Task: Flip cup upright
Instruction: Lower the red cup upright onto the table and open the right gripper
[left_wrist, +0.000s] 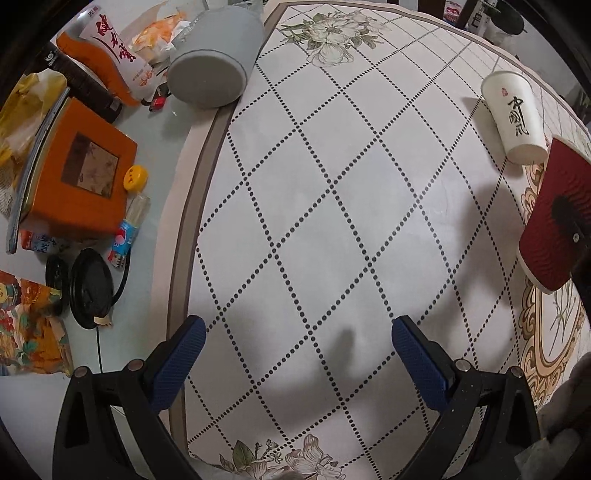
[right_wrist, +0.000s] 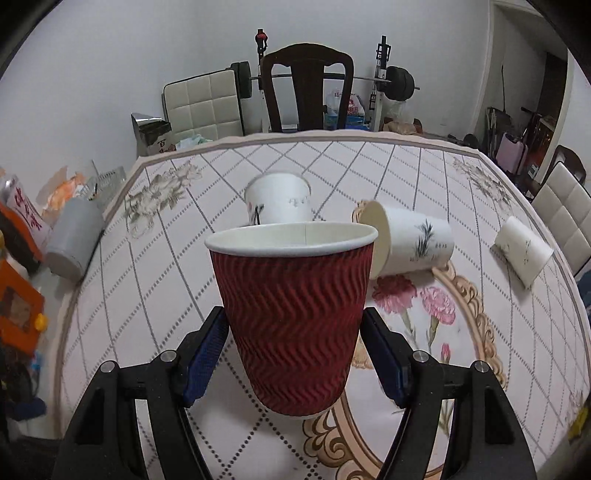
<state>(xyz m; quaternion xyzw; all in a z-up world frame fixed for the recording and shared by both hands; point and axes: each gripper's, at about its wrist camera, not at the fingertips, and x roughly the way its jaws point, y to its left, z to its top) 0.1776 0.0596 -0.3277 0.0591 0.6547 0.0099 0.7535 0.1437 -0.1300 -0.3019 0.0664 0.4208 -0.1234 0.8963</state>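
A red ripple-walled paper cup (right_wrist: 293, 317) sits mouth-up between the right gripper (right_wrist: 293, 350) fingers, which clamp its sides; its long axis stands near vertical, base seemingly just above the patterned tablecloth (right_wrist: 147, 295). It looks ready to set down. The left gripper (left_wrist: 295, 360) hangs wide open and empty, the cup at its three o'clock. Beyond the cup, white paper cups lie on their sides: one (right_wrist: 279, 201) at twelve o'clock, one (right_wrist: 410, 242) at one o'clock, another (right_wrist: 522, 249) at two. A grey cylinder (right_wrist: 74, 240) rests at nine o'clock.
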